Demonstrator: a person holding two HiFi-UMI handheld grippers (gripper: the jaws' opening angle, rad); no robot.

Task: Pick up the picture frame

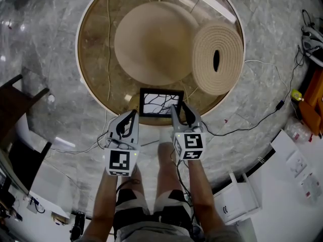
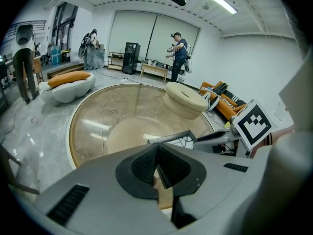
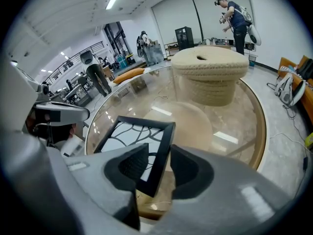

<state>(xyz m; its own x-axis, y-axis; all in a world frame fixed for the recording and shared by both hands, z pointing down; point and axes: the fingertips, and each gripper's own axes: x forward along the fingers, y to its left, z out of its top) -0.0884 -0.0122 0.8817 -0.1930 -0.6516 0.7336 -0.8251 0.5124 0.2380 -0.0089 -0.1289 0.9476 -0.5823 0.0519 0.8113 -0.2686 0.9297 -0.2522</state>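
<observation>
The picture frame, black with a white branch-pattern print, lies at the near edge of the round glass table. My right gripper stands at its right side. In the right gripper view the frame's right rail runs between the two pads, which sit against both sides of it. My left gripper hovers just off the frame's left corner, over the table's rim, with its pads pressed together and nothing between them. From there the frame shows to the right, with the right gripper on it.
Under the glass top sits a beige dome. A coiled rope pouf stands on the table at the back right. Cables trail over the marble floor, with white boxes at the lower right. People stand far back.
</observation>
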